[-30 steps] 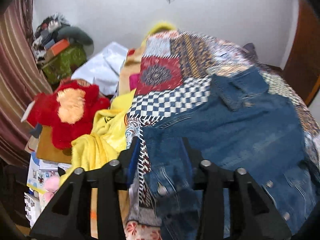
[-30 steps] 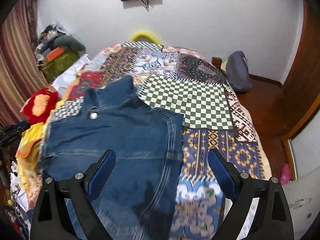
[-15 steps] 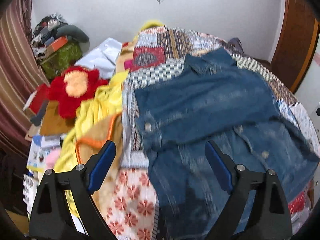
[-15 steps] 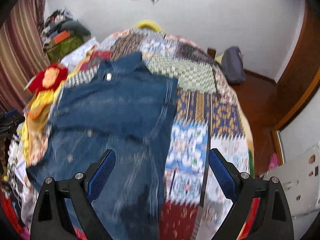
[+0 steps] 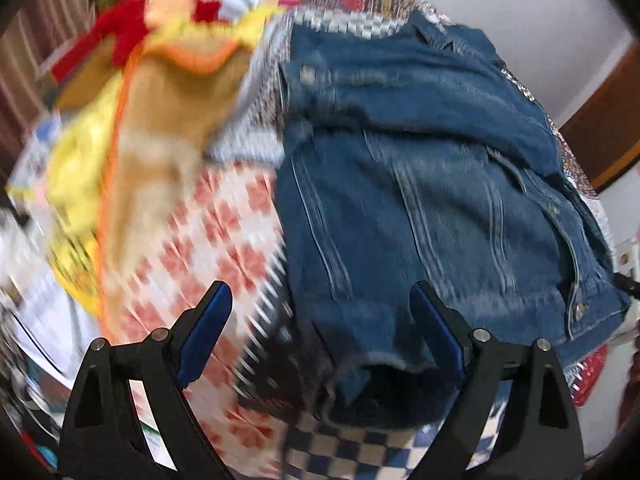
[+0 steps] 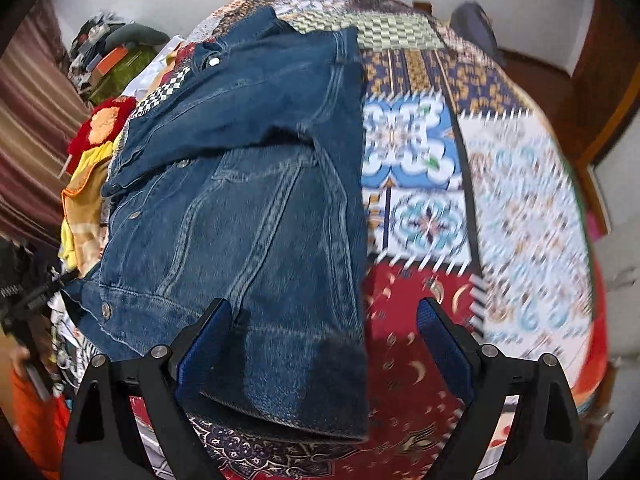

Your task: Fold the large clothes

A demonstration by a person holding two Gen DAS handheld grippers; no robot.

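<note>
A blue denim jacket (image 5: pixel 420 184) lies on a patchwork quilt (image 5: pixel 224 240), its sleeves folded in over the body. In the left wrist view my left gripper (image 5: pixel 320 320) stands open above the jacket's near left corner, where a sleeve cuff (image 5: pixel 384 364) lies between the blue pads without touching them. In the right wrist view the same jacket (image 6: pixel 248 208) fills the left half of the bed. My right gripper (image 6: pixel 324 328) is open over the jacket's near right hem, which ends short of the right pad; red quilt (image 6: pixel 412 344) shows there.
Yellow and tan cloths (image 5: pixel 132 128) and a red plush toy (image 6: pixel 100 128) lie heaped along the bed's left side. A pile of bags (image 6: pixel 116 56) sits by the striped curtain. A wooden door (image 6: pixel 600 80) stands at the right. A dark backpack (image 6: pixel 476 32) rests past the bed.
The left gripper let go of the denim sleeve it was shut on and opened wide. Both grippers dropped lower and tilted down toward the jacket's near edge, which now looms larger.
</note>
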